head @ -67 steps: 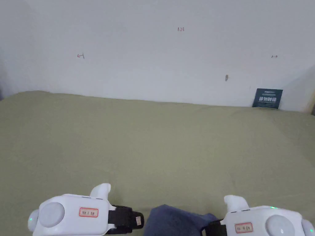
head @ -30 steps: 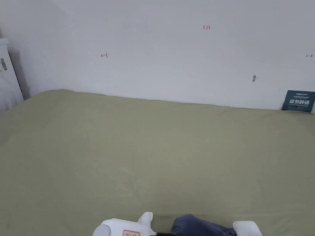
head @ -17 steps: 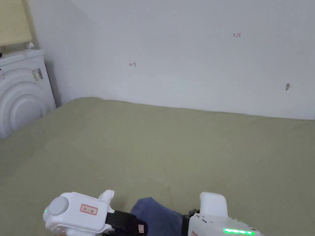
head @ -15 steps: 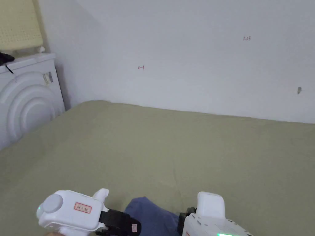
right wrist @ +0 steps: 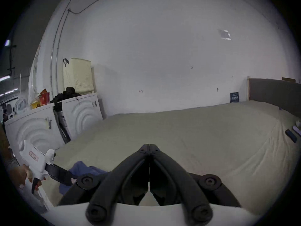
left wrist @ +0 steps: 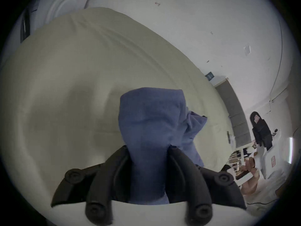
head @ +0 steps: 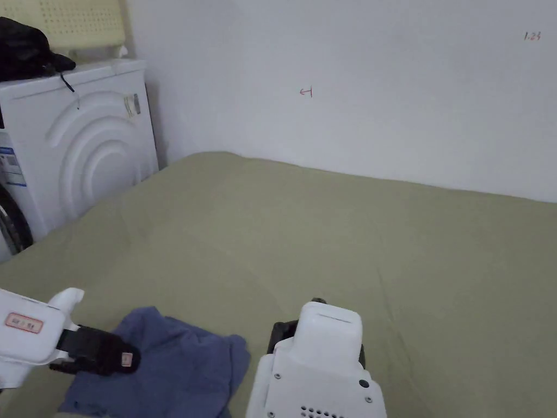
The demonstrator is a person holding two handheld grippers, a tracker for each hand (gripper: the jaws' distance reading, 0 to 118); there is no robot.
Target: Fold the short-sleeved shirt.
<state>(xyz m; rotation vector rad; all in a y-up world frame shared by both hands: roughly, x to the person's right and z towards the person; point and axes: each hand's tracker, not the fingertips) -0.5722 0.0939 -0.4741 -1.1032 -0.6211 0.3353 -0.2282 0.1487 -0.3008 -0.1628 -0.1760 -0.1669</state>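
Barely begun: the shirt (head: 163, 370) lies bunched at 7 o'clock on the bed (head: 326, 245), pinched by the left gripper (left wrist: 149, 149), right gripper (right wrist: 149, 145) pressed together empty

A blue shirt (head: 168, 370) of soft, matt cloth lies crumpled at the lower left of the head view on an olive-green bed sheet (head: 326, 245), also matt cloth with faint creases. The grippers' shells (head: 321, 370) are smooth white plastic with a slight sheen, and their jaws look like matt black rubbery plastic. At the upper left stands a washing machine (head: 92, 158) with a smooth white moulded side, against a matt white wall (head: 381, 81).
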